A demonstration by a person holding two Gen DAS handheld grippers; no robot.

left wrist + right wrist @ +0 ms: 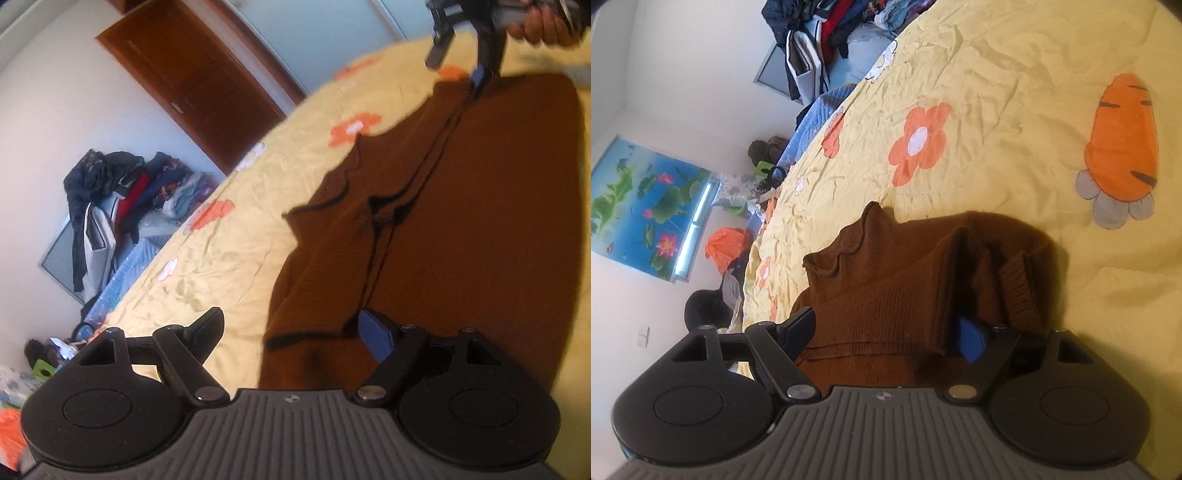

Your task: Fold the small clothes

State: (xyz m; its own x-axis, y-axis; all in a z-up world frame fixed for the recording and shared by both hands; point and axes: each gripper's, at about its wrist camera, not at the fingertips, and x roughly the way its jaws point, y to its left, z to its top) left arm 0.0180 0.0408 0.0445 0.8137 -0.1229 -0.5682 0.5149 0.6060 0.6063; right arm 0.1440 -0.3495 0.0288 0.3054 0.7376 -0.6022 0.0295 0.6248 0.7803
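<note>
Brown knitted sweater [480, 221] lying partly folded on a yellow bedspread [221, 258] printed with orange flowers, near its edge toward the room. Left gripper [295, 332] spread wide over the sweater's near end, gripping nothing. Right gripper [886, 332] likewise wide over the opposite end, one blue pad [971, 339] tucked under a folded flap. Risk: snagging that flap on withdrawal, likely dragging the fold open.

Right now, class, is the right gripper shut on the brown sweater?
No. In the right wrist view the right gripper stands wide open over the brown sweater, which lies loose on the yellow sheet.
</note>
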